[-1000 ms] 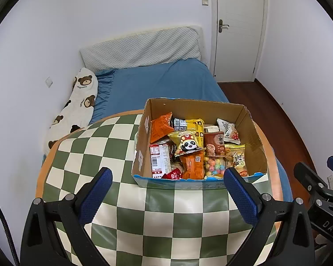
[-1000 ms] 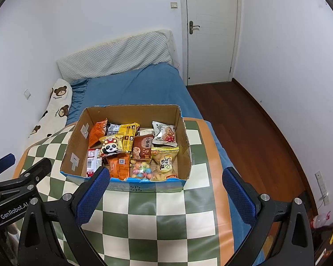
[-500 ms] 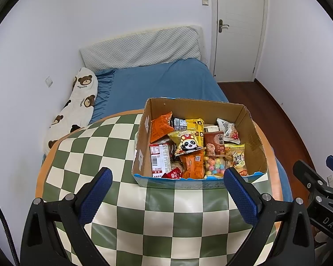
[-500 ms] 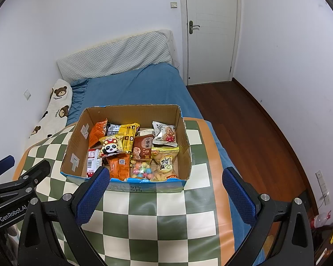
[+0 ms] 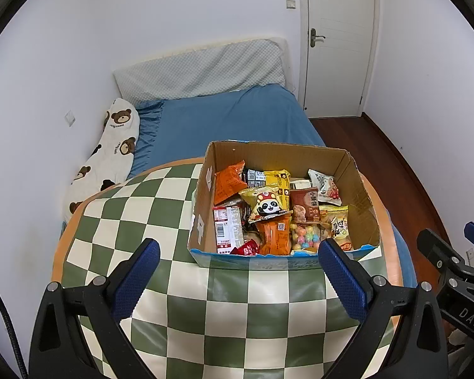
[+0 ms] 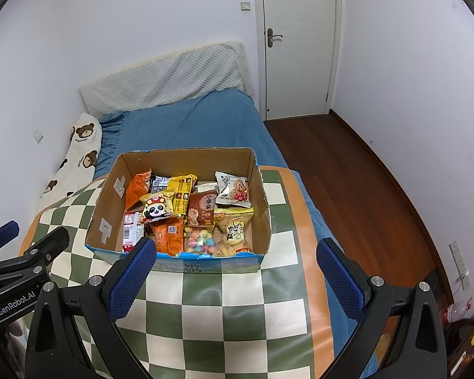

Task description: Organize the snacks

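Nearest the left wrist camera, the left gripper (image 5: 238, 279) is hovering over the checked tablecloth (image 5: 180, 309) with its blue fingers spread wide and nothing between them. The right gripper (image 6: 235, 276) is doing the same in its own view, fingers wide apart and empty, hanging just short of the box's near wall.

Compared with the views from a second ago, almost nothing is changing: both grippers are holding the same pose and the same wide spread, and the packets are lying exactly as they were. At most the cameras are drifting very slightly. For the task that means no packet is being carried or shifted at present.

Further out, at about 12 o'clock from the right gripper and 1 o'clock from the left, the cardboard box (image 5: 360, 195) is sitting on the table with the snacks (image 5: 275, 211) piled loosely inside it. A panda packet (image 6: 157, 210) is lying on top near the middle, an orange packet (image 6: 169, 237) toward the near wall and a white packet (image 6: 232, 189) toward the far right corner. All the snacks seen are lying inside the box, none on the cloth; this could suit a gathering just completed or a sorting yet to come.

Beyond the table a blue bed (image 6: 189, 126) is stretching away at 12 o'clock.
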Available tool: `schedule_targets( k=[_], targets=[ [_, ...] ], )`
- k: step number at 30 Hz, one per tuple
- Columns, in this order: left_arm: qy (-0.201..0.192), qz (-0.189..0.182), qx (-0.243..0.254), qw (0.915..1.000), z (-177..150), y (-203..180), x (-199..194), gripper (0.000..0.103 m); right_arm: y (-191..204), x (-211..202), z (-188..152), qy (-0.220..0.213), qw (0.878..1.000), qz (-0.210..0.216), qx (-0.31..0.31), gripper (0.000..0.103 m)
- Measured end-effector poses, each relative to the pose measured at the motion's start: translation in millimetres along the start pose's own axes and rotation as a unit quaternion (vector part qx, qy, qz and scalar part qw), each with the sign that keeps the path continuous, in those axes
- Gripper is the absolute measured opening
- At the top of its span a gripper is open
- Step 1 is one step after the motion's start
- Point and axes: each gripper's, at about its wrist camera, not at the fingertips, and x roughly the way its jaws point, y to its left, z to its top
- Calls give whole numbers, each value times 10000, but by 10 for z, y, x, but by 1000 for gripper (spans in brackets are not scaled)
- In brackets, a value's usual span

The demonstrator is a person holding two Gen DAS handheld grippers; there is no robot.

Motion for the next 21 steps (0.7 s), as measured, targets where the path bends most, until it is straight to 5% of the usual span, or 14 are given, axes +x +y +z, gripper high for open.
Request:
schedule_targets(
  k=[21],
  targets=[
    [-18, -26, 75, 10000, 9, -26, -32, 103, -33, -46, -16, 5, 9999, -59, 119, 103]
  ],
)
